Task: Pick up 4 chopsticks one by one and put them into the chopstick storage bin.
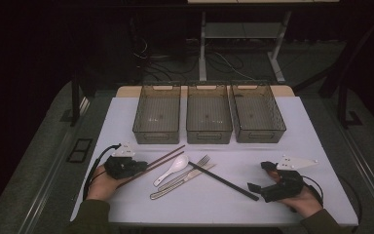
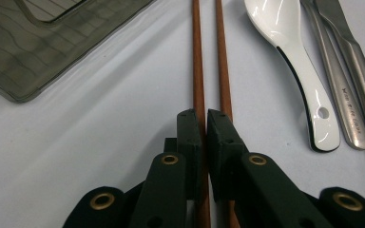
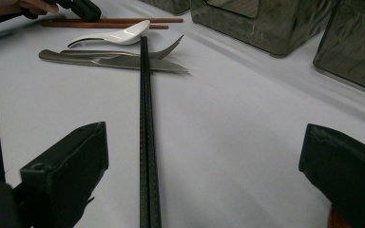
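Two brown chopsticks (image 1: 160,160) (image 2: 197,57) lie side by side at the left of the white table (image 1: 282,141). My left gripper (image 1: 139,165) (image 2: 203,118) is shut on the near end of one of them; the other chopstick runs under its right jaw. A pair of black chopsticks (image 1: 224,181) (image 3: 145,95) lies slanted at centre right. My right gripper (image 1: 256,177) (image 3: 204,142) rests on the table, wide open, with the near end of the black pair between its jaws, untouched. The left gripper (image 3: 81,8) also appears far off in the right gripper view.
A white spoon (image 1: 173,168) (image 2: 290,52) (image 3: 119,35), a steel fork (image 1: 195,168) (image 3: 123,53) and a steel knife (image 1: 175,187) (image 3: 138,63) lie between the two chopstick pairs. Three smoky plastic bins (image 1: 157,136) (image 1: 208,136) (image 1: 260,136) stand in a row behind.
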`<state>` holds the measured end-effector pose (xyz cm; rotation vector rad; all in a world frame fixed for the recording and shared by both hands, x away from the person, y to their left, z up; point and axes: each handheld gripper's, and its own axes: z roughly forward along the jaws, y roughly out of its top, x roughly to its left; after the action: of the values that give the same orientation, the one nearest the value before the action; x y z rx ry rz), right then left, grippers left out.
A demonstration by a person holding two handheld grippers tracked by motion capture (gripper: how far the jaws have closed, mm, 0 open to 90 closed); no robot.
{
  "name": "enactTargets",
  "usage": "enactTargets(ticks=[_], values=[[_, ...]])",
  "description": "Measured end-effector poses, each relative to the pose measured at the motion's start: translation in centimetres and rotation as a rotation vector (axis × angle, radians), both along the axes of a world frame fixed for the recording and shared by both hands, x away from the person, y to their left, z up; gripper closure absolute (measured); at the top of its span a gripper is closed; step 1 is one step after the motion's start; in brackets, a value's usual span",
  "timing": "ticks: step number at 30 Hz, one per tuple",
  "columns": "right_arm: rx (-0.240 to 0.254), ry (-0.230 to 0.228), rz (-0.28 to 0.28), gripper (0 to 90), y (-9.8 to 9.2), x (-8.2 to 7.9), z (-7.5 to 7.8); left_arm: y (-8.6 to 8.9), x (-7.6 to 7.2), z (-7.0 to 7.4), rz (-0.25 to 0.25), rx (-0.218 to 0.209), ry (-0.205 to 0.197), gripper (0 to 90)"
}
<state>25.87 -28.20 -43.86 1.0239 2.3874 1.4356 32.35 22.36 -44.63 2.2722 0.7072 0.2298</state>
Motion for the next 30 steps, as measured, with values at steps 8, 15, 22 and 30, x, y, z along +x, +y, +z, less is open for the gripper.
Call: enactTargets(ticks=[8,15,22,30], values=[[0.0,0.001,0.001,2.8,0.0,0.0,0.0,0.0,0.0,0.2,0.004,0.019,0.005,84.0],[0.0,0.0,0.001,2.8,0.0,0.0,0.0,0.3,0.0,0.7,0.022,0.019,-0.001,84.0],[0.0,0.0,0.0,2.8,0.0,0.0,0.0,0.1,-0.2,1.2,0.006,0.034,0.001,84.0],[0.003,0.001,0.0,2.8,0.0,0.0,0.0,-0.1,-0.5,1.9,0.007,0.034,0.01,84.0]])
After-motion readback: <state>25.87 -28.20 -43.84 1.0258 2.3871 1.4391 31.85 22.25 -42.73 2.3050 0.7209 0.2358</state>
